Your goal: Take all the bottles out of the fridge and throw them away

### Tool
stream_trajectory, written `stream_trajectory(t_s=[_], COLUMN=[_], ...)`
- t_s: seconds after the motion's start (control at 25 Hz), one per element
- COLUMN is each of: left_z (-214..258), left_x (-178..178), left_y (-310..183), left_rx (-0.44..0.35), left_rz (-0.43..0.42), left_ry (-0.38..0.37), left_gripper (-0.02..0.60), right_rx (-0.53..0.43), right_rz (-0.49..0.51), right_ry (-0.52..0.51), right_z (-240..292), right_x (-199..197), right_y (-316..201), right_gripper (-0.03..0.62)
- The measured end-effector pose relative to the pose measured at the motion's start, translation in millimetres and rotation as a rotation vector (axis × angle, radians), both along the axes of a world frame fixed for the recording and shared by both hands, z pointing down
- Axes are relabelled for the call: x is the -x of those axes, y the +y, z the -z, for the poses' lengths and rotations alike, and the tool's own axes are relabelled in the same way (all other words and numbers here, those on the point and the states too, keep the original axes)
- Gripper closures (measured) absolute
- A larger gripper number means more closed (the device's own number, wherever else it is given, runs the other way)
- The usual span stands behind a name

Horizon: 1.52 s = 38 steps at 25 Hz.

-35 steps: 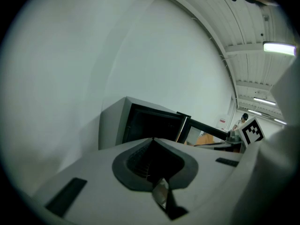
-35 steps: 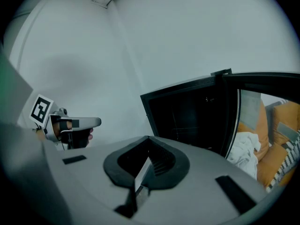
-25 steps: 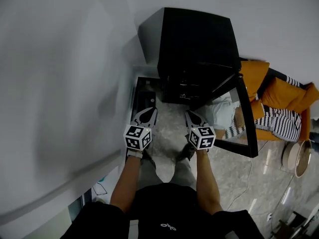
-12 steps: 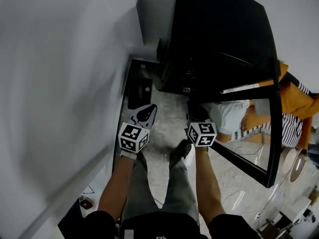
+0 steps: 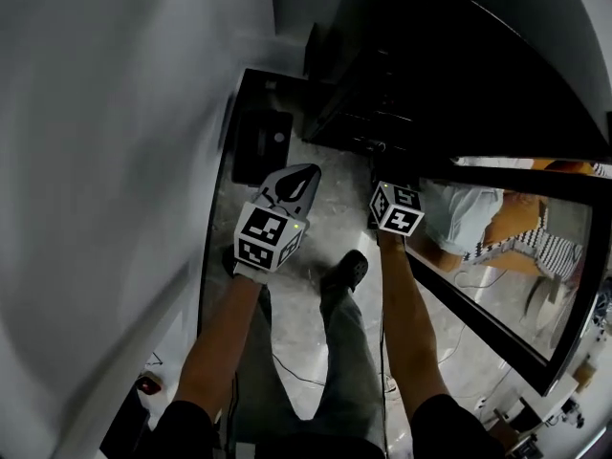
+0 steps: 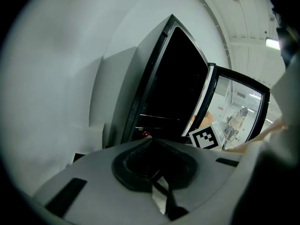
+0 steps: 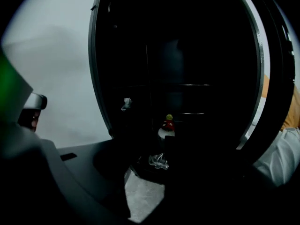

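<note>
The black fridge (image 5: 430, 75) stands open, its glass door (image 5: 516, 295) swung out to the right. In the right gripper view its dark inside holds a small bottle (image 7: 167, 125) with a red label and yellow cap, low on a shelf. A crumpled clear plastic piece (image 7: 158, 161) lies just before it. My right gripper (image 7: 147, 172) points into the fridge, short of the bottle. Its jaws have just been opening and stand apart with nothing between them. My left gripper (image 5: 304, 175) hovers left of the fridge front, its jaws meeting at the tip (image 6: 151, 140).
A white wall (image 5: 105, 161) runs along the left. A low black plinth (image 5: 258, 146) lies on the stone floor by the fridge's left corner. The person's leg and dark shoe (image 5: 344, 271) stand between the grippers. A thin cable (image 5: 306, 376) trails on the floor.
The view and both grippers have sunk lower and come closer to the open fridge, which now fills the upper right. The right gripper has reached furthest toward the fridge opening.
</note>
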<state>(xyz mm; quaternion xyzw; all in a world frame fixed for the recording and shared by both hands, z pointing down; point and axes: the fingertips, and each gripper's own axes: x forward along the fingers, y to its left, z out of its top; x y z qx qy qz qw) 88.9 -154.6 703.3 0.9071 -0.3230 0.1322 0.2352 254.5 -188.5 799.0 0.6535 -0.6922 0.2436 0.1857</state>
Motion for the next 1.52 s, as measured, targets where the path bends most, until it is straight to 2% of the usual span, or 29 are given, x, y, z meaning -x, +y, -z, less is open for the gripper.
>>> stream_trajectory(t_s=[0.08, 0.16, 0.4, 0.6, 0.68, 0.92, 1.16, 1.52], left_z=[-9, -14, -35, -52, -55, -44, -1, 99], left_x=[-5, -8, -18, -19, -17, -11, -12, -5], left_y=[-3, -4, -8, -7, -4, 14, 40, 89], left_rx=[0.0, -0.008, -0.061, -0.103, -0.113, -0.12, -0.124, -0.088], left_rz=[-0.009, -0.014, -0.036, -0.043, -0.044, -0.045, -0.041, -0.02], left_ry=[0.0, 0.005, 0.006, 0.0, -0.005, -0.018, -0.024, -0.036], left_gripper=[0.578, 0.578, 0.578, 0.578, 0.578, 0.578, 0.578, 0.578], right_rx=[0.028, 0.045, 0.039, 0.022, 0.01, -0.003, -0.013, 0.079], right_rz=[-0.002, -0.005, -0.021, -0.059, -0.07, -0.097, -0.057, -0.048], right_ry=[0.016, 0.028, 0.035, 0.058, 0.067, 0.034, 0.017, -0.053], right_z=[-19, -35, -79, -100, -99, -85, -44, 42], right_x=[-4, -7, -17, -22, -21, -22, -16, -1], right_y=[-9, -16, -35, -44, -41, -21, 16, 111], right_gripper=[0.349, 0.298, 0.239, 0.238, 0.27, 0.276, 0.276, 0.276])
